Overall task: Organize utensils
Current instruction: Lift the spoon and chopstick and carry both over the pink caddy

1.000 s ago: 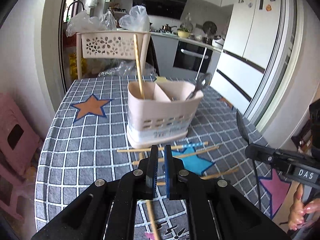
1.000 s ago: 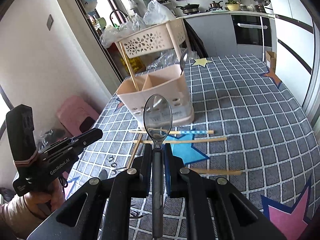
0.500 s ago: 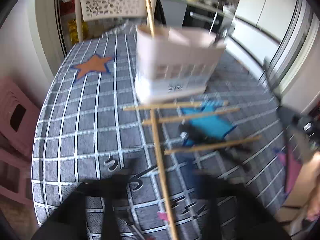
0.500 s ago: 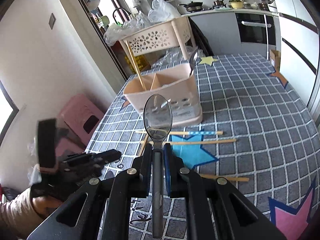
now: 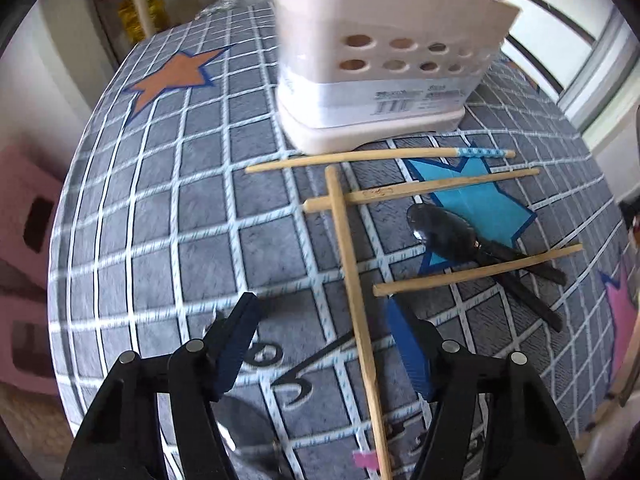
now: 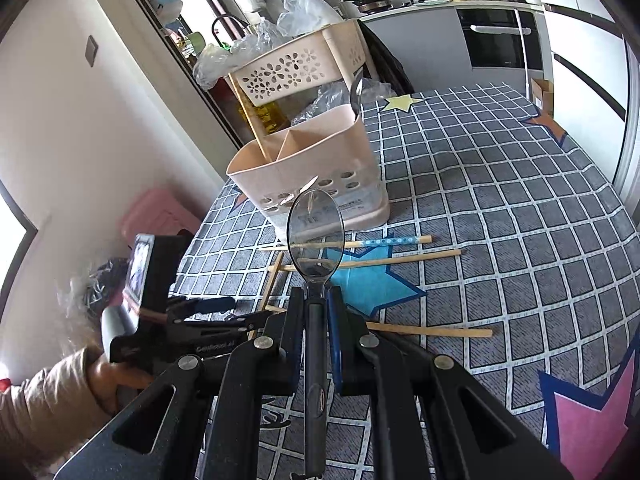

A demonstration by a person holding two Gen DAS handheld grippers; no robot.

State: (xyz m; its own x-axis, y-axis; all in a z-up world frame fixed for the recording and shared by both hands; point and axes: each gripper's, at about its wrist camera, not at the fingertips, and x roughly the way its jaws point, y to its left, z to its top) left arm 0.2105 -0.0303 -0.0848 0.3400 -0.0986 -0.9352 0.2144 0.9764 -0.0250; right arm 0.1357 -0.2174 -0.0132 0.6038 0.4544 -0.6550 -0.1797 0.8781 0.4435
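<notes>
Left hand-held gripper (image 5: 322,338): we see its jaws wide apart and closing, over a chopstick (image 5: 356,300) that lies between them on the worktop (image 5: 160,208); the pads do not touch it.
Right hand-held gripper (image 6: 316,316): we see it closed on the handle of a clear spoon (image 6: 315,232), bowl pointing forward.
Other chopsticks: three lie crosswise, just in front of the holder (image 5: 384,52).
Holder: it stands on the checked cloth; one chopstick (image 6: 250,118) is upright in its left compartment.
</notes>
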